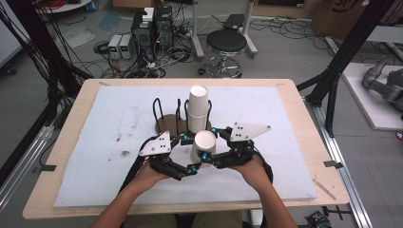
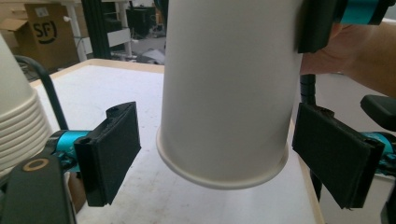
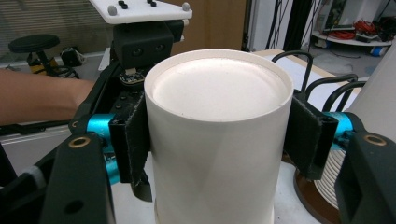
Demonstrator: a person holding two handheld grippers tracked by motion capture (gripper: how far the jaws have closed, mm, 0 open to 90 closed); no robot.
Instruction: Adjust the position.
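Right gripper view showed the right gripper point(image 3: 219, 149) clamped on a single white paper cup point(image 3: 217, 140), its pads pressed against opposite sides of the wall near the closed base, which faced up toward that camera. So the cup was held upside down, its long axis roughly upright with a slight tilt, the open rim hanging clear above the white mat point(image 1: 95, 142). In the left gripper view the left gripper point(image 2: 229, 158) stood wide, a pad point(image 2: 114, 149) on either side of the cup's rim end and neither touching it; the cup lay straight ahead between those jaws. The left gripper was thus the free one nearest the rim, and by my judgement a close on that lower end was what came next. Just beyond the held cup in the high view stood the cup stack point(image 1: 197, 109) in its wire holder point(image 1: 164, 116).
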